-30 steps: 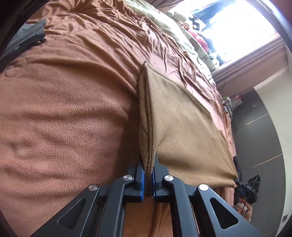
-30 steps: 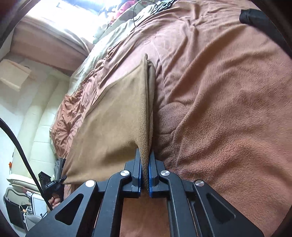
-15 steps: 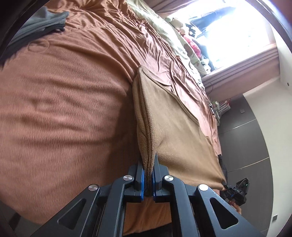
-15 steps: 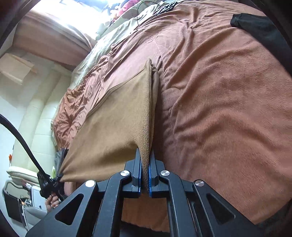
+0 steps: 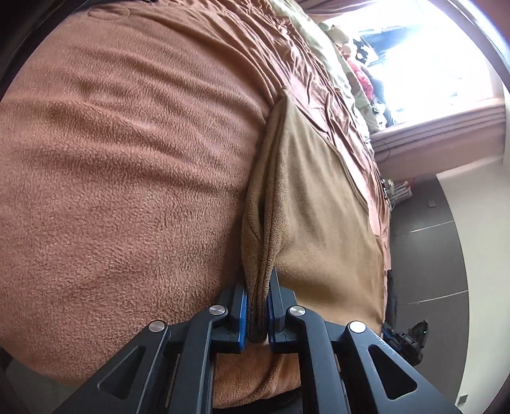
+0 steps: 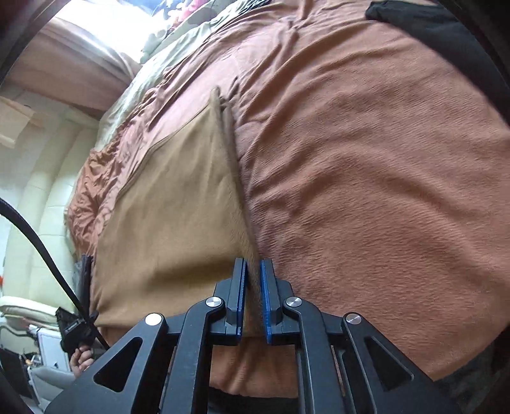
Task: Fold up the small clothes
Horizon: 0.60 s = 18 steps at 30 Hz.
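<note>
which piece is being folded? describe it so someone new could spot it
Start from the big reddish-brown fleece blanket covering the bed. Stretched above it between the left gripper and right gripper is a tan cloth, doubled over. Its lighter, yellower tan sets it apart from the blanket and the black garment.

Your left gripper (image 5: pixel 256 305) is matt black plastic with glossy blue pads (image 5: pixel 243 315) and polished metal screws (image 5: pixel 217 310); the right gripper (image 6: pixel 254 296) is built alike. Between each pair sits a tan cloth (image 5: pixel 322 203) of short, matt fleece. Under it, the brown blanket (image 5: pixel 127 153) is fuzzy, nubbly fleece. At two o'clock a thinner, crinkled sheet (image 5: pixel 331 105) looks faintly shiny, perhaps satin.
</note>
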### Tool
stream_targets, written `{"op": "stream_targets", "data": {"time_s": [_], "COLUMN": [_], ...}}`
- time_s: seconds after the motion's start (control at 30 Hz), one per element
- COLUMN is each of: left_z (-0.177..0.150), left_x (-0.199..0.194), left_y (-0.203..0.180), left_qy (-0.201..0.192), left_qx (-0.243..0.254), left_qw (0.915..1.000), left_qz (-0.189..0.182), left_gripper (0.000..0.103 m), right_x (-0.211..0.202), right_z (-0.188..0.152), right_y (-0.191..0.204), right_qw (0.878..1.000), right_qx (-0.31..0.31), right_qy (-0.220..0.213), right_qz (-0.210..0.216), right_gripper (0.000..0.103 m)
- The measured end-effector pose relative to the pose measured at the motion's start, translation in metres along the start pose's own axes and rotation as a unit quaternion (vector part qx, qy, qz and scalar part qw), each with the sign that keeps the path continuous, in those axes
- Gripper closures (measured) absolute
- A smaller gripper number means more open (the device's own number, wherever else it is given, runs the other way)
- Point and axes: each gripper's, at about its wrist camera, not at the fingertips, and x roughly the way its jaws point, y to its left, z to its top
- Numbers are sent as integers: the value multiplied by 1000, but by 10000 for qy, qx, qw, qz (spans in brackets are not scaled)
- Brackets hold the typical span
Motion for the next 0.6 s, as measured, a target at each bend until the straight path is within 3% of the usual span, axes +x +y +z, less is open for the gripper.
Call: {"op": "stream_targets", "data": {"time_s": [0.07,0.13,0.4,0.6], "left_z": [-4,-5,-13,-17], "left_x": [3,4,2,2], "left_y": [-3,-5,-9,-9], "left_qy": [20,-44,-365,-509], "left_qx": [65,66,7,-59], "left_qw": [10000,9999,9993,9987], "left_qz": [-26,-132,-92,-67], "left_gripper": [79,71,64,64], "right_x": [-15,-28,-51,-35], "right_z": [3,5,0,-1], "right_y": [8,20,82,133], "right_qw": [9998,9991,9923,9852], "right_qx": [-92,-289,-1121,-1688], "right_qy": [-147,-276,-449,-263], "right_qz": [-29,-121,-291,-157], "right_gripper": [77,71,70,70]}}
